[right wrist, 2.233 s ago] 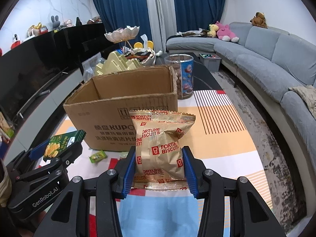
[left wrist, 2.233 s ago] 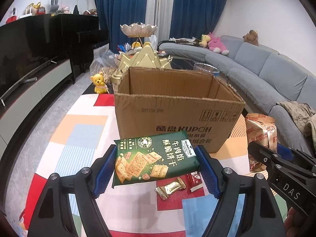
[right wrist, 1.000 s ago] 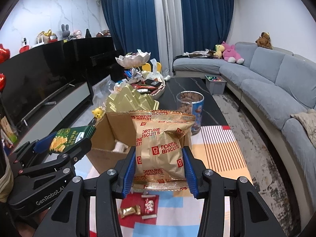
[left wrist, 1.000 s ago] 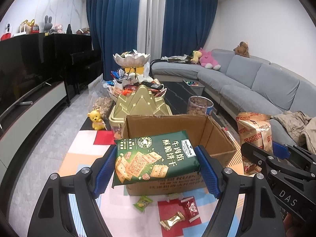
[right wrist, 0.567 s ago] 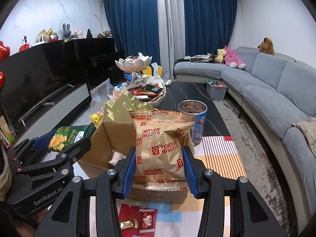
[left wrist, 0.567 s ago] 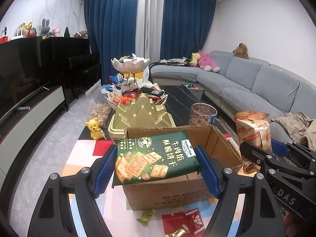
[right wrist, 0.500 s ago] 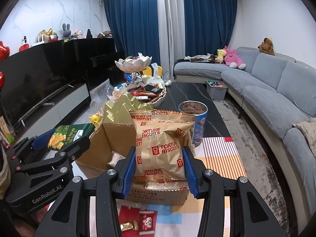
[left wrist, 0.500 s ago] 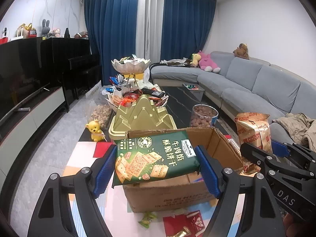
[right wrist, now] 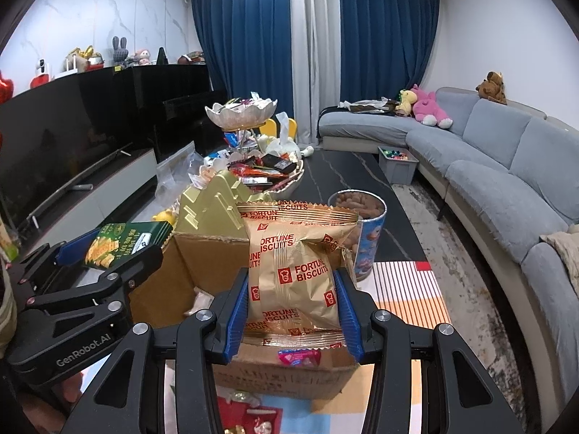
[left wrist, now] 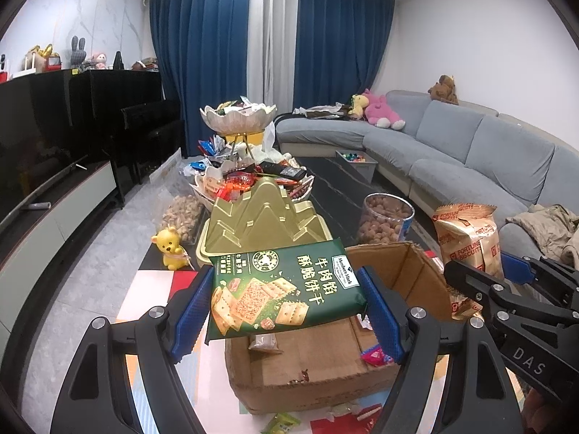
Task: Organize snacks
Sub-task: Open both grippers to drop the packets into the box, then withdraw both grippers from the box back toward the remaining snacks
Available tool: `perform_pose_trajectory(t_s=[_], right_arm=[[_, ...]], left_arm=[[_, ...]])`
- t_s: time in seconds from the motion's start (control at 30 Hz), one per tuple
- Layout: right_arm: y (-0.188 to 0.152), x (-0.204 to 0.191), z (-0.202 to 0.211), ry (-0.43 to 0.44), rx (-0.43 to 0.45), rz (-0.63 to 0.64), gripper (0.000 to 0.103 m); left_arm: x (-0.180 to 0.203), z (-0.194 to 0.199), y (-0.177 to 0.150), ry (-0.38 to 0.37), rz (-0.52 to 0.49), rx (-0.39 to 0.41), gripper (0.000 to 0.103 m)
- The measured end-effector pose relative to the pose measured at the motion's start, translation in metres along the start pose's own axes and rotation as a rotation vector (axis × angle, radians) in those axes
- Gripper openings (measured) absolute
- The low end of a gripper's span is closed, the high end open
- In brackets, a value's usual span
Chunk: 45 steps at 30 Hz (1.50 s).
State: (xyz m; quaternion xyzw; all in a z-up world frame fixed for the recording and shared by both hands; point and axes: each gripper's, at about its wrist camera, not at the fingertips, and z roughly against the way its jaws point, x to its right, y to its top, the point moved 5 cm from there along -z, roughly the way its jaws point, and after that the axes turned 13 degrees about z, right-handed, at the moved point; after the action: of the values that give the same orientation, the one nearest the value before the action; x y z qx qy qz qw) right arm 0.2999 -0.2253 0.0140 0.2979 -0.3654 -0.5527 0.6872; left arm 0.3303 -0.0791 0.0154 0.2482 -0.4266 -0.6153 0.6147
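It is a living room with dark blue curtains (left wrist: 202, 72) on the far wall, a long grey sofa (left wrist: 470, 152) on the right and a black television unit (left wrist: 54, 137) on the left. On the floor lies a mat (right wrist: 401, 289) with coloured blocks and stripes, and beyond it stands a dark low table (left wrist: 333, 177) full of snacks, with a golden mountain-shaped box (left wrist: 264, 217) and a clear tub of nuts (left wrist: 385, 222) at its near end.

The open cardboard box (left wrist: 311, 365) stands on the mat, just below both tools. The left gripper (left wrist: 286, 311) is clamped on a green cracker pack (left wrist: 282, 289), which is held flat across the jaws, above the near left part of the box opening. The right gripper (right wrist: 293, 311) is clamped on a golden Fortune Biscuits bag (right wrist: 293, 271), held upright above the near right part of the box.

I judge that the step is to put both packs into the box. A few small sweets lie already on its bottom. To do it well, each pack should come fully inside the walls before the jaws part, because the far flap on the right stands up and could catch the bag. The flat pack is better lowered first, level, so it lies on the bottom; the puffy bag is light and may tip, so it should be released low. More small wrappers (left wrist: 282, 423) lie on the mat near the box.
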Motion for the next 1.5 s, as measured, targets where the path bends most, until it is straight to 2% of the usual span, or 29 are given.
perform_pose_trajectory(t_s=[0.8,0.9,0.97,1.03,1.1,1.23,1.33,1.5], right_arm=[[-0.001,0.001,-0.048,0.019,-0.048,0.005,0.047],[-0.002,0.002,-0.049,0.02,-0.047,0.005,0.048],[-0.001,0.002,-0.048,0.016,-0.043,0.007,0.059],[0.0,0.004,-0.046,-0.009,-0.034,0.006,0.078],[0.001,0.007,-0.042,-0.029,-0.025,-0.001,0.083],[0.002,0.011,-0.038,-0.049,-0.023,-0.006,0.084],[0.002,0.01,-0.035,-0.05,-0.02,-0.009,0.088],[0.001,0.007,-0.027,-0.052,-0.013,-0.009,0.089]], left_arm=[[-0.009,-0.043,-0.009,0.0,0.011,-0.052,0.079],[-0.01,-0.044,-0.011,0.009,0.012,-0.062,0.085],[-0.011,-0.044,-0.011,0.016,0.013,-0.059,0.091],[-0.012,-0.042,-0.01,0.026,0.016,-0.051,0.094],[-0.015,-0.039,-0.008,0.033,0.021,-0.044,0.099],[-0.017,-0.032,-0.007,0.056,0.013,-0.021,0.103],[-0.018,-0.028,-0.006,0.072,0.013,-0.019,0.103],[-0.02,-0.022,-0.008,0.078,0.018,-0.02,0.103]])
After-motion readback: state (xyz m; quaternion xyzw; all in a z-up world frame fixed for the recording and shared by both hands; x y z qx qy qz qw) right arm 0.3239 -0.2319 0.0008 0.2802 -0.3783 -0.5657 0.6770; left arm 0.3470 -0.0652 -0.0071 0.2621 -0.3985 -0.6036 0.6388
